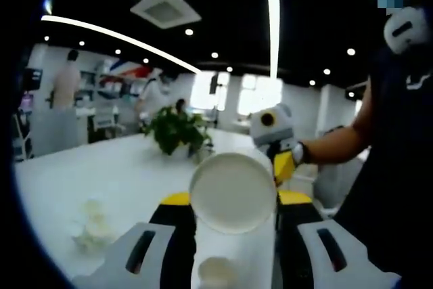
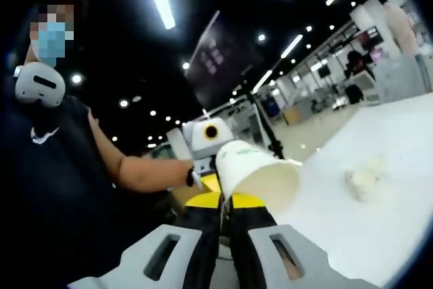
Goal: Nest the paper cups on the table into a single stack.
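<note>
Paper cups are what we see at both claws. In the left gripper view, a white paper cup [image 1: 233,192] sits in the lower middle of the frame, between the two black and yellow jaws of the left claw [image 1: 233,202], with its round bottom turned to the camera; the jaws press on its sides, so this claw is grasping the cup. Just below it, at the bottom edge, we see another small white paper cup [image 1: 216,272] on the white bench [image 1: 128,167]. At the lower left of the frame, some crumpled white paper cups [image 1: 93,225] lie on the bench, well apart from the claw. A green potted plant [image 1: 177,130] stands further back, near the middle. The right claw [image 1: 283,166] comes in from the right side, held by a person's hand [image 1: 308,151].

In the right gripper view, a second white paper cup [image 2: 258,177] with green print is tilted in the middle of the frame, its open mouth pointing to the lower right. The right claw [image 2: 226,216] is clenched on its wall near the rim. Behind it, the left claw [image 2: 206,141] shows at the centre. On the right, blurred white cups [image 2: 362,179] rest on the bench [image 2: 379,140].
</note>
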{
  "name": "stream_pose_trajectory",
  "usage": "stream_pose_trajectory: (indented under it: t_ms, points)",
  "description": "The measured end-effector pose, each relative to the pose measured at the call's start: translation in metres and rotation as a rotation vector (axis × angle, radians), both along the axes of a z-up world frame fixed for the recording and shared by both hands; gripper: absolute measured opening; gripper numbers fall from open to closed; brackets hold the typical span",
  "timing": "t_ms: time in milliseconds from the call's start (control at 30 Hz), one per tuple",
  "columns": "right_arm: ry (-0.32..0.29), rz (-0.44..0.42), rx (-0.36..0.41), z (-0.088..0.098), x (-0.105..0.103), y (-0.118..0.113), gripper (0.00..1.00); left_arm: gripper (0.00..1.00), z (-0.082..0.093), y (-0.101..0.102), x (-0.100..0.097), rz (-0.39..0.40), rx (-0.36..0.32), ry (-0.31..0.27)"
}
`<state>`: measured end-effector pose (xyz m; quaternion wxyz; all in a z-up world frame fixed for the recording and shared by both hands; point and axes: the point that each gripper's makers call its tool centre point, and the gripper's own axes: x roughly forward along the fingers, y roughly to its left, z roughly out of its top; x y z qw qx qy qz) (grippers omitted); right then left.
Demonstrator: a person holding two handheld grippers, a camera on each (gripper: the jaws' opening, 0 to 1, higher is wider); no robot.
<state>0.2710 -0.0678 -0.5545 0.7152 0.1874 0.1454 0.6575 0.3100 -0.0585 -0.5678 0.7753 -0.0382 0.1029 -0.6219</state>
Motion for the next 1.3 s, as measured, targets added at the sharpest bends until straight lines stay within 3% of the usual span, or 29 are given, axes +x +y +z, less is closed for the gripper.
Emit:
stream_pose_trajectory:
  t_ms: [233, 433, 533, 667, 867, 1133, 1300]
  points:
    - [-0.016, -0.009, 0.002, 0.008, 0.002, -0.001, 0.00, 0.55, 0.003, 0.004, 0.006, 0.039, 0.002, 0.006]
    - [-0.044, -0.016, -0.044, 0.017, 0.006, -0.002, 0.00, 0.89, -0.005, 0.019, 0.027, 0.187, 0.076, -0.024]
    - [-0.056, -0.014, -0.064, 0.020, 0.008, -0.003, 0.00, 0.99, -0.008, 0.023, 0.027, 0.223, 0.103, -0.030]
    - [-0.084, -0.023, -0.117, 0.022, 0.013, -0.006, 0.00, 0.99, -0.011, 0.031, 0.026, 0.267, 0.113, -0.061]
    - [-0.141, -0.032, -0.243, 0.017, 0.022, -0.009, 0.00, 0.99, -0.033, 0.052, 0.029, 0.359, 0.182, -0.061]
    - [-0.178, -0.031, -0.304, 0.038, 0.026, -0.010, 0.00, 0.99, -0.050, 0.070, 0.022, 0.431, 0.191, -0.048]
    - [-0.187, -0.035, -0.464, 0.034, 0.036, -0.017, 0.00, 0.99, -0.063, 0.079, 0.015, 0.462, 0.204, -0.025]
